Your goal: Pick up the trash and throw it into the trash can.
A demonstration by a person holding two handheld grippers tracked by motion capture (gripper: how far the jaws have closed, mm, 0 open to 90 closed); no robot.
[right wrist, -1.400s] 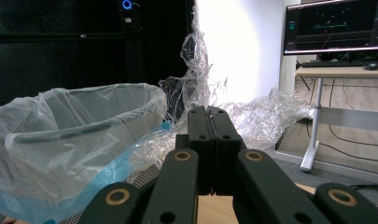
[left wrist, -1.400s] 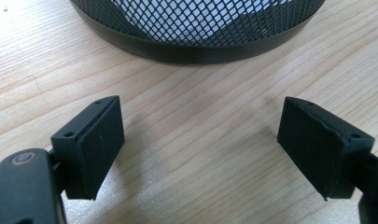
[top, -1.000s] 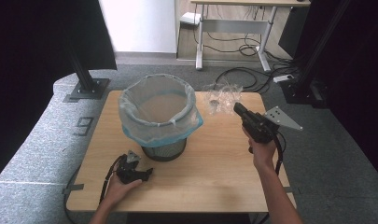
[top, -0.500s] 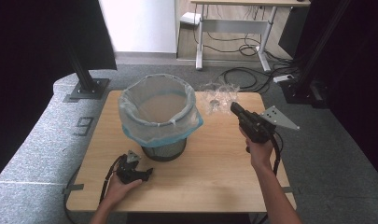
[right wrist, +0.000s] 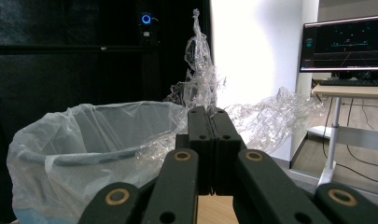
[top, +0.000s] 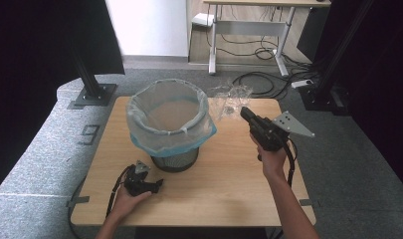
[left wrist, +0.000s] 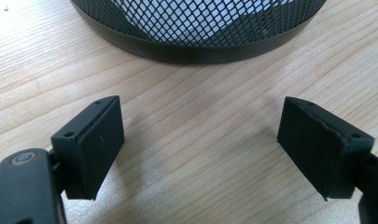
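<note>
A crumpled piece of clear plastic wrap (top: 229, 98) hangs at the tip of my right gripper (top: 243, 111), above the table's far edge and just right of the bin. In the right gripper view the jaws of the right gripper (right wrist: 213, 112) are pressed together and the plastic wrap (right wrist: 200, 79) rises right behind them. The bin (top: 169, 119) is a black wire-mesh basket lined with a pale, blue-tinted bag. My left gripper (top: 158, 184) rests on the table in front of the bin. In the left gripper view, the left gripper (left wrist: 200, 140) is open and empty, facing the bin's mesh base (left wrist: 200, 28).
The wooden table (top: 224, 184) has bare room in front and to the right of the bin. Black stand bases sit on the grey floor at far left (top: 92, 94) and far right (top: 321, 97). A desk with cables (top: 249, 30) stands beyond.
My right gripper has drifted slightly left toward the bin, carrying the plastic wrap with it. The left gripper has stayed put.
</note>
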